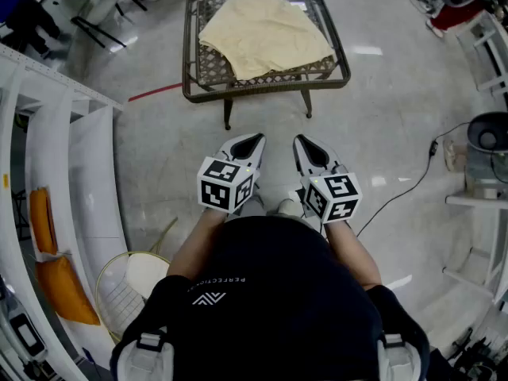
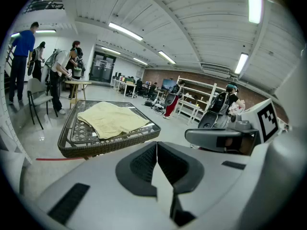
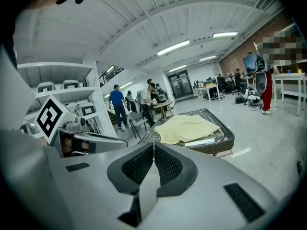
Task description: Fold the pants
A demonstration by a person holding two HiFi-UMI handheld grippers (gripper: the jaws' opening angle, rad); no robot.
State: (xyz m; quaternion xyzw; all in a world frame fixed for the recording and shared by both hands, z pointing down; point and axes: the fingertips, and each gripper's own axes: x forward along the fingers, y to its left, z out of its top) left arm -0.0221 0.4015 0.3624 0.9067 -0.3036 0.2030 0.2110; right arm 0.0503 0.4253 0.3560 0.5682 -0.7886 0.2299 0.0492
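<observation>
Left gripper (image 2: 156, 143) closed (right gripper (image 3: 153, 144) too); its view adds standing bystanders (image 2: 60, 75).

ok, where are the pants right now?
Head view, top centre: the pants lie on the wicker table, ahead of the left gripper and right gripper, touched by neither.

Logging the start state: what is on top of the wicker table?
Pale yellow pants lie loosely spread there, covering most of the table top; bare weave shows around them. Anything beneath the cloth is hidden.

White shelving (image 1: 87, 173) holds 2 orange cushions (image 1: 62, 288), with red tape (image 1: 155, 92) nearby.
</observation>
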